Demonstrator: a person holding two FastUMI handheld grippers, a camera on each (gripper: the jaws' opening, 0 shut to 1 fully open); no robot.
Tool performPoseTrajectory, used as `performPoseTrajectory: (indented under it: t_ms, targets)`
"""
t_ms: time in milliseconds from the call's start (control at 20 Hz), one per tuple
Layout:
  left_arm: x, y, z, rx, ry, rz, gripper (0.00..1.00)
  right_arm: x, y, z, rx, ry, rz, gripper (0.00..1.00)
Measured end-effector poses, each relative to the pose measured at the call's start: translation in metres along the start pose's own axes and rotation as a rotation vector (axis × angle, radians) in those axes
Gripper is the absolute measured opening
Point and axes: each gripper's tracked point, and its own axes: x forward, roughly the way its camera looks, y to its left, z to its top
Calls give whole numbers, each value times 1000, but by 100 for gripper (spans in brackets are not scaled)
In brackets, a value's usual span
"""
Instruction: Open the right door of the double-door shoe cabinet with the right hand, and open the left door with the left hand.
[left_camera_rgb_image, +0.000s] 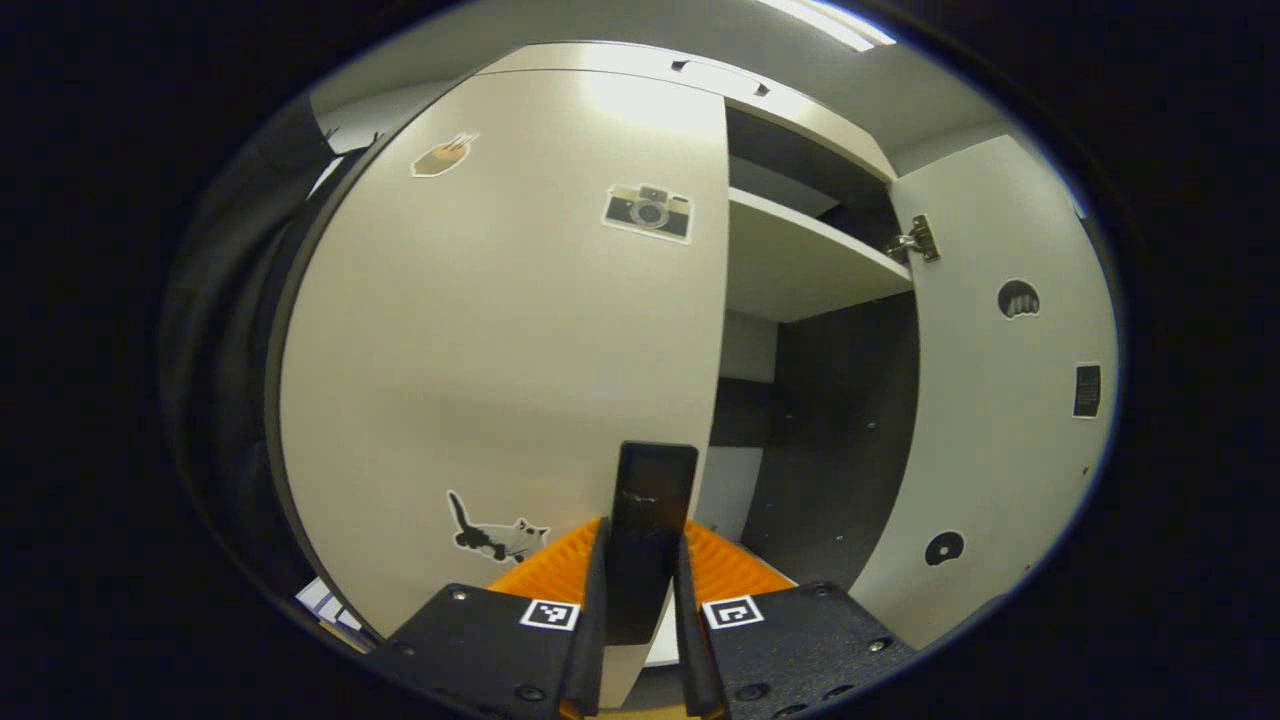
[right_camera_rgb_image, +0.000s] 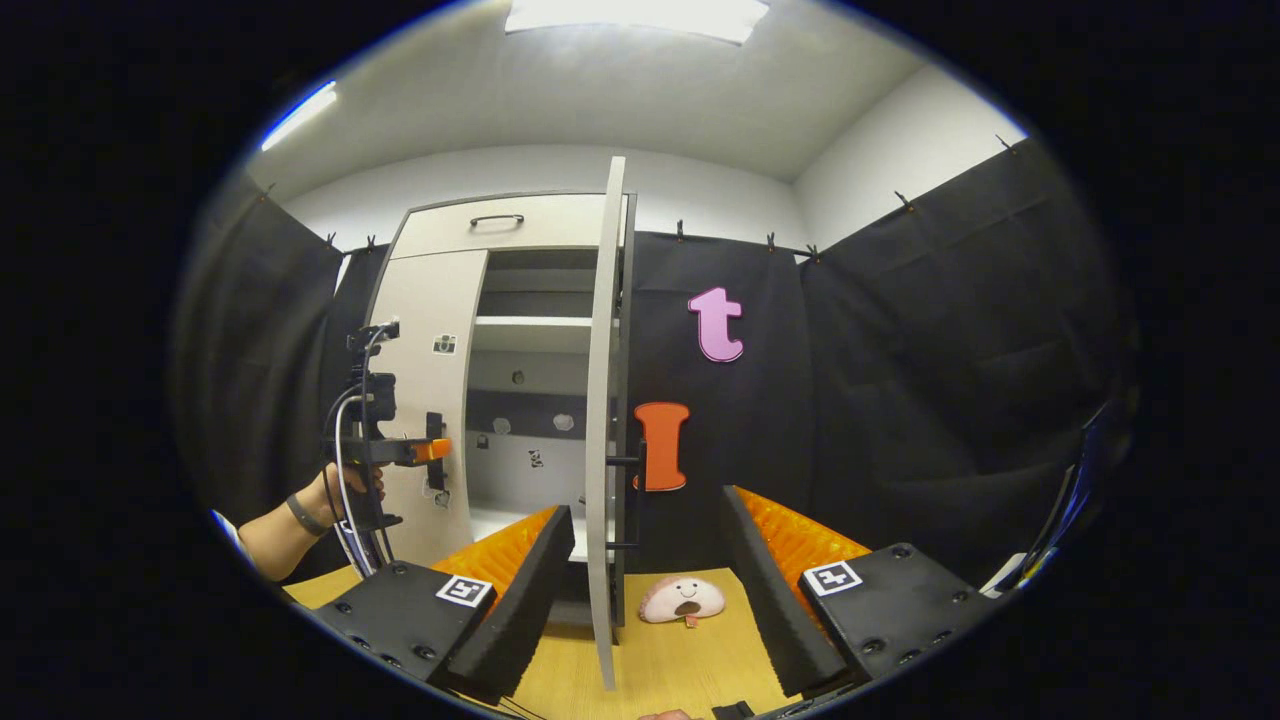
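Here the left claw (left_camera_rgb_image: 640, 600) is pinched on the dark handle (left_camera_rgb_image: 652, 520) of the cabinet's left door (left_camera_rgb_image: 500, 330), both fingers pressed against its sides. That door sits close to shut, carrying camera, cat and hand stickers. Beside it the right door (left_camera_rgb_image: 1000, 400) stands swung wide, its hinge (left_camera_rgb_image: 915, 242) and inner face showing, with a pale shelf (left_camera_rgb_image: 800, 265) inside the shoe cabinet (right_camera_rgb_image: 520, 225). In the right gripper view the right claw (right_camera_rgb_image: 650, 570) is spread wide, its fingers either side of the open door's edge (right_camera_rgb_image: 603, 420) without touching it. A hand (right_camera_rgb_image: 345, 490) holds the left claw at the left door. A small pink plush (right_camera_rgb_image: 682, 598) lies on the wooden floor near the door's foot
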Motion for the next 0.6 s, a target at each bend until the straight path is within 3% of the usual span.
performPoseTrajectory:
  t_ms: [100,300,600]
  targets:
    - [0,-1,-2,40,13,2,24,2,4,-3,5,6,-6,98]
    - [-5,-1,-6,136,30,-35,25,2,4,-10,5,32,-13,97]
    - [-24,3,-7,122,52,-81,25,7,3,-16,20,40,19,98]
